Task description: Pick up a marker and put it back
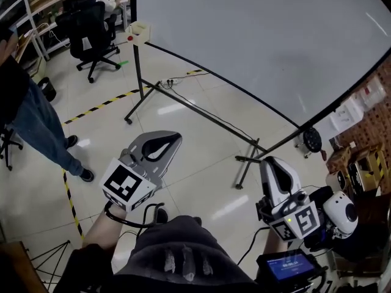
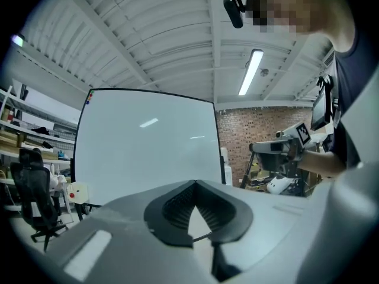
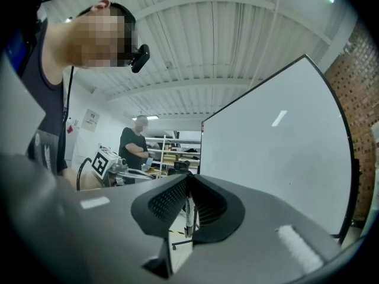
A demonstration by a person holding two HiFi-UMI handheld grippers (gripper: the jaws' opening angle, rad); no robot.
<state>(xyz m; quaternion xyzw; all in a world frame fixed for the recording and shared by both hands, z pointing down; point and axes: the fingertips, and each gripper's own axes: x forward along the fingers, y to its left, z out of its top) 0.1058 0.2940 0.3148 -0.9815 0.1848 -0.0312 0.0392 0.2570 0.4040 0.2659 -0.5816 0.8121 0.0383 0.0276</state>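
The right claw (image 3: 189,179) is closed on a marker (image 3: 189,216), which stands upright between its two sides. The left claw (image 2: 195,185) is squeezed shut with nothing in it. Both are held up in front of the big whiteboard (image 1: 256,35).

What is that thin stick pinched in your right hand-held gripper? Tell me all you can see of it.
A slim marker, whitish and plastic-looking, too small for more detail. It stands upright, clamped between the dark ribbed pads of the right hand-held gripper, off the ground near the whiteboard. Nothing else touches it.
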